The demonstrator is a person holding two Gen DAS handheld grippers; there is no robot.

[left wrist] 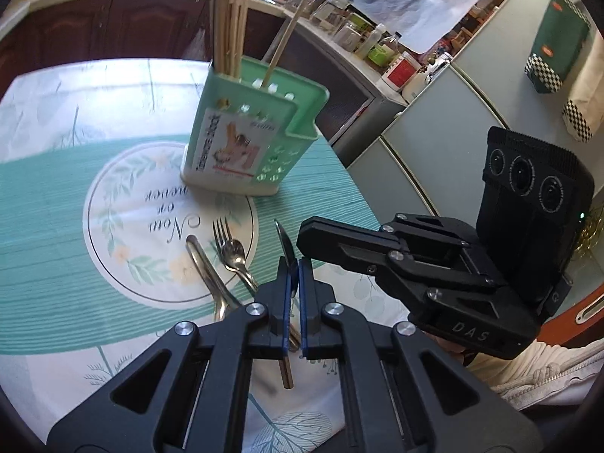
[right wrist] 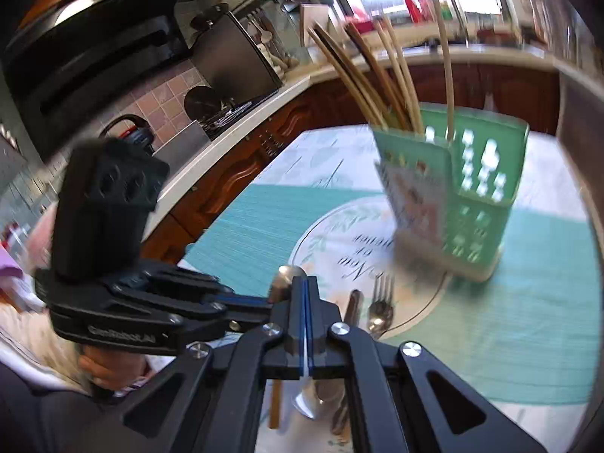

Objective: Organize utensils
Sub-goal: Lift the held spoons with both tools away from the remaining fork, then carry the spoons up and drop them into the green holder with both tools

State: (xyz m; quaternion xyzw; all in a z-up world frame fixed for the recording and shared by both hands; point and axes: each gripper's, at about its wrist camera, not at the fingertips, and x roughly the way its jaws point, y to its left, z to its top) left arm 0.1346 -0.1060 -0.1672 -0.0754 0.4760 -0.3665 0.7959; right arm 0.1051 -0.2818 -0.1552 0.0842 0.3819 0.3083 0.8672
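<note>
Both tools are working at once here. The left tool [left wrist: 294,275] is clenching a thin metal utensil [left wrist: 285,243], edge-on between its pads, handle hanging out below, and the right tool [right wrist: 305,290] is clamping a spoon [right wrist: 307,402] whose bowl is dangling underneath. Both are sitting clear of the desk [left wrist: 45,196]. My worry: those grips are slim, so either piece could be pivoting or slipping out on the way. Ahead of both tools, the green holder [left wrist: 249,139] is standing upright, chopsticks [left wrist: 230,19] bunched and leaning in its back compartment, which could be blocking an entry. A fork [left wrist: 222,234] and other cutlery are lying just ahead of the left tool.
</note>
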